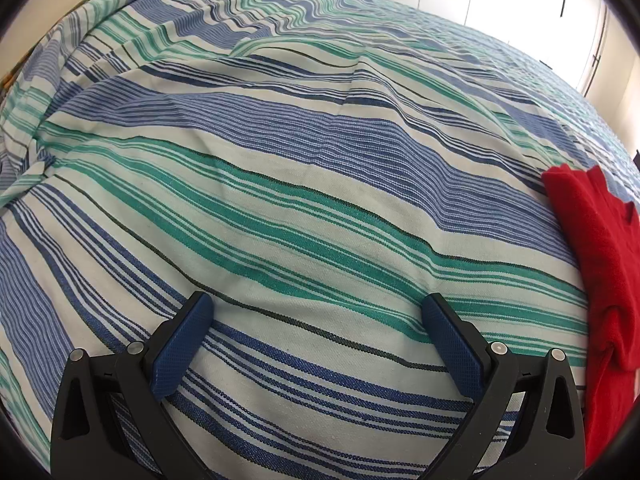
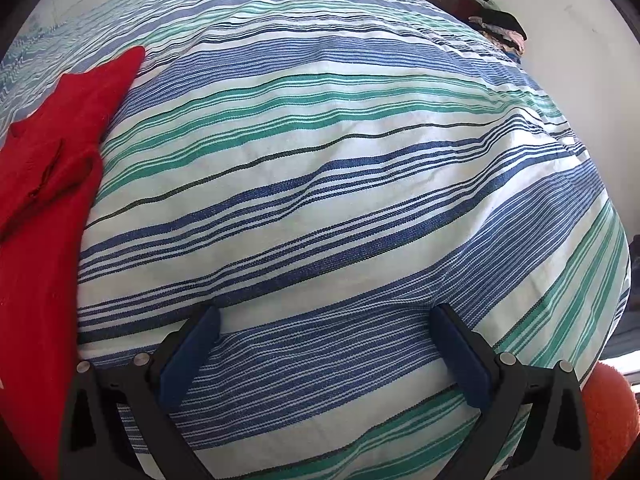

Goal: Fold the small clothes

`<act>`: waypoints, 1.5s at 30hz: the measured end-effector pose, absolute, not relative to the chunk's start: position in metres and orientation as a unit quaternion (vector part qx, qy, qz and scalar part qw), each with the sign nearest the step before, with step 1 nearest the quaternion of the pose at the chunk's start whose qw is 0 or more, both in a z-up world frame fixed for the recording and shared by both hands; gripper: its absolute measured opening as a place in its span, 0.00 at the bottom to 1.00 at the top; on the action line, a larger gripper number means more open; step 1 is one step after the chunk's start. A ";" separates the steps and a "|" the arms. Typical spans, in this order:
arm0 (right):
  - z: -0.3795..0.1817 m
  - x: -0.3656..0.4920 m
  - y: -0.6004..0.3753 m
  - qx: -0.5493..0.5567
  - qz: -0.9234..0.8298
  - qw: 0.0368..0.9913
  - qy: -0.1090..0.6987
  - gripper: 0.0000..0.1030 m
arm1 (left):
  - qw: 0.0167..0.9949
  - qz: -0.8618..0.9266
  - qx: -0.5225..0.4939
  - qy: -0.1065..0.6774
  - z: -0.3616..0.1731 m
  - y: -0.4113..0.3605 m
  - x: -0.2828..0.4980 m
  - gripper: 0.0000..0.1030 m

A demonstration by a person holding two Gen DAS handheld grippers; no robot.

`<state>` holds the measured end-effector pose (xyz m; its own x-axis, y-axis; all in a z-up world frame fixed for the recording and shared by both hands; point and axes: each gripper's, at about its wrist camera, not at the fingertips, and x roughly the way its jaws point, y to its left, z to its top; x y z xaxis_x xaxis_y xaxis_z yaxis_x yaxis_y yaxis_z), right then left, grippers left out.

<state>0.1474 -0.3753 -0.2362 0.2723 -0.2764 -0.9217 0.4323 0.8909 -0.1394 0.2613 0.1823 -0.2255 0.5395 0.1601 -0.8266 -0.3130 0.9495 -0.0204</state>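
A small red garment lies on the striped bedspread, between my two grippers. In the left wrist view it (image 1: 600,272) is at the right edge, partly cut off. In the right wrist view it (image 2: 48,184) covers the left side, with a folded or bunched part near its upper half. My left gripper (image 1: 318,312) is open and empty over bare bedspread, left of the garment. My right gripper (image 2: 326,320) is open and empty over bare bedspread, right of the garment.
A blue, green and white striped bedspread (image 1: 280,160) covers the bed, with creases at the far left. A pile of dark clothes (image 2: 496,20) sits on furniture past the bed's far right corner. An orange fuzzy object (image 2: 608,420) is at the lower right.
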 end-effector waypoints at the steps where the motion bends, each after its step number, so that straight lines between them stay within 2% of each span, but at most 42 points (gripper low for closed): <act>1: -0.236 0.147 -0.375 0.070 -0.223 0.794 0.561 0.99 | 0.873 0.135 -0.083 0.460 -0.226 0.182 0.261 1.00; 45: -0.240 0.140 -0.386 0.096 -0.188 0.821 0.531 1.00 | 0.873 0.136 -0.083 0.461 -0.226 0.183 0.262 1.00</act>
<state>0.1405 -0.3862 -0.2395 0.3651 -0.2071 -0.9077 0.4111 0.9106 -0.0424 0.2616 0.1828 -0.2256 0.5390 0.1605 -0.8269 -0.3132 0.9495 -0.0198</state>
